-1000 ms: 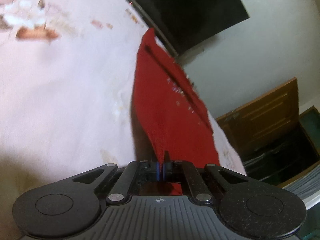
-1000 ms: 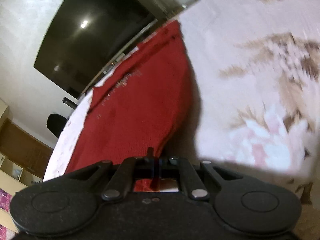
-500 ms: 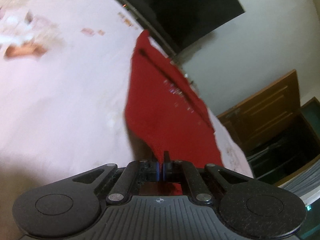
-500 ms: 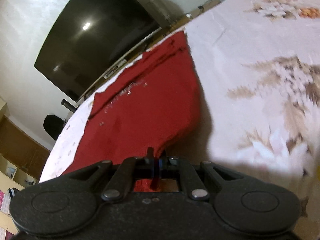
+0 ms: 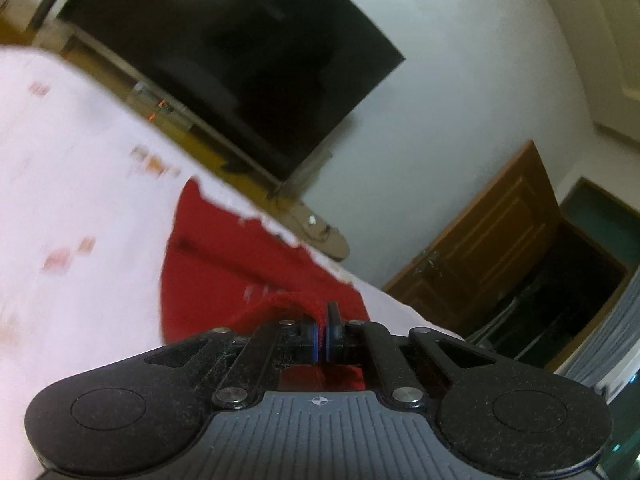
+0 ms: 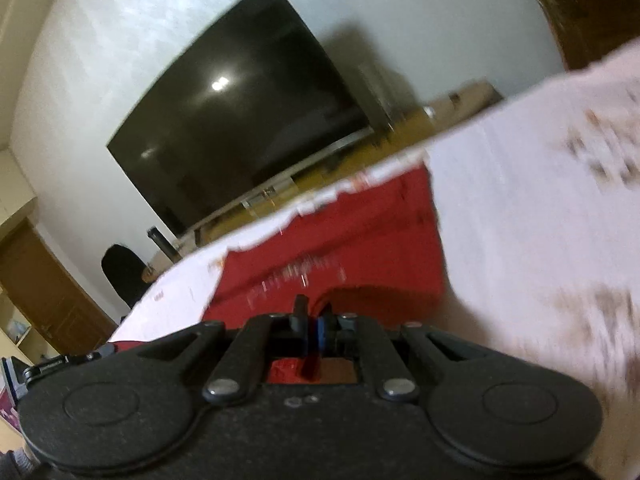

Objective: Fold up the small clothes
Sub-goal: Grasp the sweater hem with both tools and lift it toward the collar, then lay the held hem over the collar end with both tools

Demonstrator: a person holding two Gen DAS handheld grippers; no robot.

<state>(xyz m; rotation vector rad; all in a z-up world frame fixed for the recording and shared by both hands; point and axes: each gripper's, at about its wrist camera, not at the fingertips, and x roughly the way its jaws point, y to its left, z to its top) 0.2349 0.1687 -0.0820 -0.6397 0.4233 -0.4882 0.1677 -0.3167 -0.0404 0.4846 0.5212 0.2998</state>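
A small red knit garment (image 5: 224, 264) lies on a white floral bedsheet (image 5: 72, 200), reaching toward the bed's far edge. My left gripper (image 5: 322, 334) is shut on its near edge, which curls up over the jaws. In the right wrist view the same red garment (image 6: 360, 240) spreads ahead, and my right gripper (image 6: 312, 334) is shut on another part of its near edge. Both views are blurred by motion. The cloth under the grippers is hidden.
A large dark TV (image 5: 240, 60) stands on a low wooden stand (image 6: 304, 184) beyond the bed's far edge. A brown wooden door (image 5: 492, 248) is at the right in the left wrist view. A black chair (image 6: 122, 272) stands at the left in the right wrist view.
Both grippers have tilted up and carried the held edge forward over the garment. The visible red cloth is shorter, and the TV and wall now fill the upper views.
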